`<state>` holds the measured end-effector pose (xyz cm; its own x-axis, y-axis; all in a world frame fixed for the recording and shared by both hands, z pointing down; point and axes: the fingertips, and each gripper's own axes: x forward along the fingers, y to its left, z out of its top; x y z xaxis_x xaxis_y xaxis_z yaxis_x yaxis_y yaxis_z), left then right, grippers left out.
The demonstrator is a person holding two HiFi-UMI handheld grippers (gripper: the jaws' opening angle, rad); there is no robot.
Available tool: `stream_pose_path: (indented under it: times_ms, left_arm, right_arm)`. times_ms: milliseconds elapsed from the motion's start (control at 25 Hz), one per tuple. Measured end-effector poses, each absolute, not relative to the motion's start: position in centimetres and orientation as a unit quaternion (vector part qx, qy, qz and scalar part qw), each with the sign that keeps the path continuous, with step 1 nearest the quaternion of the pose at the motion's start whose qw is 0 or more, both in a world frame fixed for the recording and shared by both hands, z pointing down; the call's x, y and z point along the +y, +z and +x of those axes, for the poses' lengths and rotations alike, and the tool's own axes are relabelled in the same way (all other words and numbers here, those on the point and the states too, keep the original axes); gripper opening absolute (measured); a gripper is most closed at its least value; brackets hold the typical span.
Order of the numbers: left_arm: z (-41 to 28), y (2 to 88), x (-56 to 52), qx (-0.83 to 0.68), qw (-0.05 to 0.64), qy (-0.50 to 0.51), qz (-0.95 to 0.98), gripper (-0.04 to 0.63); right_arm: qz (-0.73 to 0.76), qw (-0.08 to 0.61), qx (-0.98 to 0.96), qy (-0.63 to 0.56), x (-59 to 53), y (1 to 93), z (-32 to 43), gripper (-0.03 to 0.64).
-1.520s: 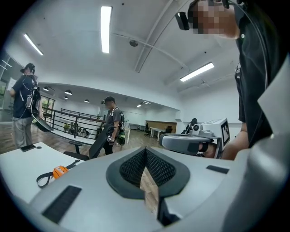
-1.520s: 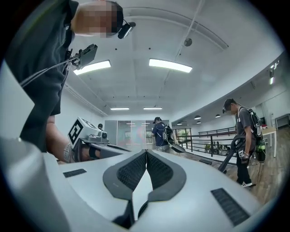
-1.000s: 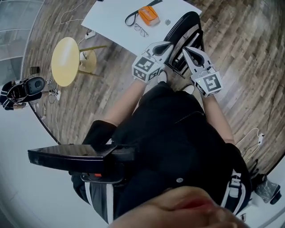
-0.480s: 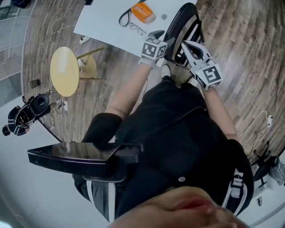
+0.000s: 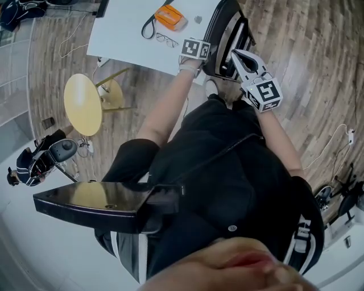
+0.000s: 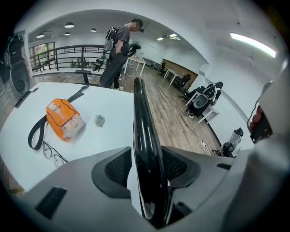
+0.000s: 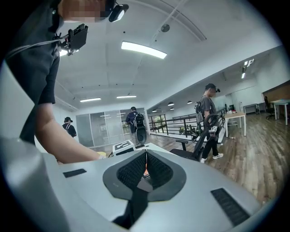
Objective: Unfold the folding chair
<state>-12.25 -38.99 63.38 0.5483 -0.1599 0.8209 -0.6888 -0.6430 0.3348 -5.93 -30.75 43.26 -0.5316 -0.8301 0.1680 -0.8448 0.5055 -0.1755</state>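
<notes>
The folded black chair (image 5: pixel 227 28) stands upright against the white table's near edge, in front of the person's legs. My left gripper (image 6: pixel 147 166) is at the chair's left side, and its marker cube (image 5: pixel 195 48) shows in the head view. Its jaws are opening, and the chair's glossy black edge (image 6: pixel 140 118) runs up between the pads with a little gap. My right gripper (image 5: pixel 236 55) reaches in from the right, close to the chair's frame. In the right gripper view its pads (image 7: pixel 136 170) are pressed together with nothing held.
On the white table (image 5: pixel 131 34) beyond the chair lie an orange pouch (image 5: pixel 170 17) with a black strap and a pair of glasses (image 5: pixel 165 38). A yellow round stool (image 5: pixel 82 102) stands to the left on the wood floor. Cables trail at the right. Other people (image 6: pixel 120 50) stand farther off.
The left gripper has moved up the picture, from beside the right gripper to the chair's left edge by the table. The right gripper has shifted slightly up along the chair.
</notes>
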Motion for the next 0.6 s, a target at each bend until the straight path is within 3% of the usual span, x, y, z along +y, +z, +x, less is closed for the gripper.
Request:
stream_pose_path:
  times_ms: [120,480,600]
  left_arm:
    - [-11.9,63.7,-38.9,-0.254,0.339,0.401,0.812,0.106]
    - [-10.5,63.2,-37.5,-0.268,0.350,0.402,0.803,0.089]
    - [-8.7,62.4,-36.4,-0.262,0.345,0.393,0.811,0.087]
  right_arm:
    - [0.501,0.044,-0.854,0.131,-31.0,44.3,-4.9,0.008]
    - [0.551,0.086,-0.787,0.265,-31.0,53.3,-0.4,0.011]
    - [0.563,0.114,-0.756,0.315,-31.0,58.3,0.8,0.059]
